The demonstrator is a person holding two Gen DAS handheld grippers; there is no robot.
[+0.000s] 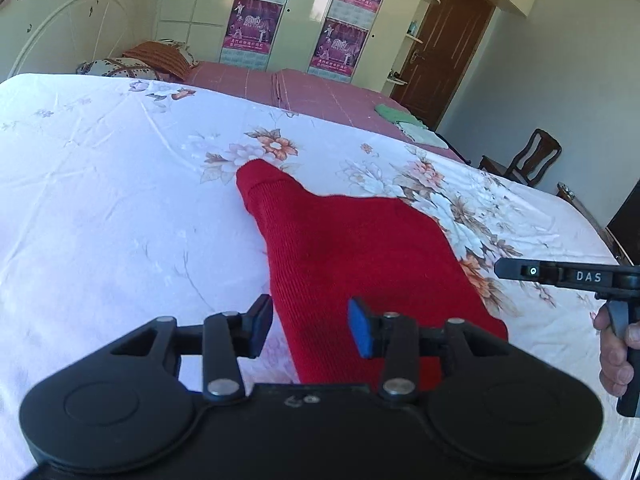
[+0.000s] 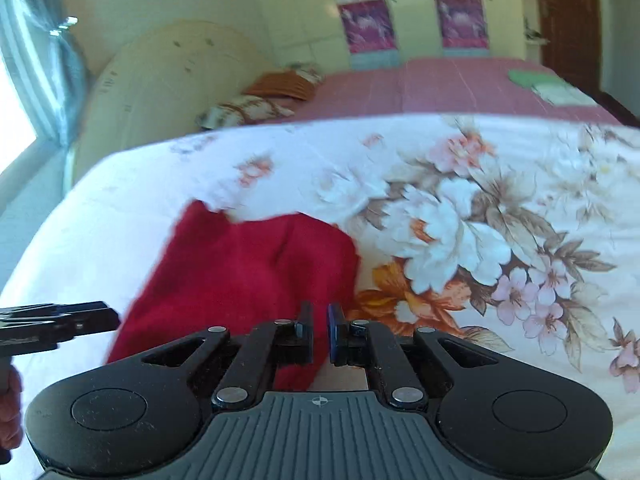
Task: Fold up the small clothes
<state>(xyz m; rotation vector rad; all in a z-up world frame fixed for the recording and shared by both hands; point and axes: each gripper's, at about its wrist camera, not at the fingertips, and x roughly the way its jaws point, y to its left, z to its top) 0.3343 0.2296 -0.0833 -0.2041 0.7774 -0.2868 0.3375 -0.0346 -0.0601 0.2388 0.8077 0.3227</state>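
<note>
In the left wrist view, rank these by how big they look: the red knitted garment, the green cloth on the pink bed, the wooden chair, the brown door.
1. red knitted garment, largest, though nearest the camera
2. brown door
3. wooden chair
4. green cloth, smallest; close to the chair, so that order is unsure

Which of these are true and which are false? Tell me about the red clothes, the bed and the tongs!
1. The red knitted garment lies on a flowery white bedspread. True.
2. The left tongs are squeezed tightly shut. False: their pads stand apart, with red cloth showing between them.
3. The right tongs are nearly closed. True.
4. A blue garment lies on the pink cover. False: a green folded cloth lies there.
5. A brown door stands at the far side of the room. True.
</note>
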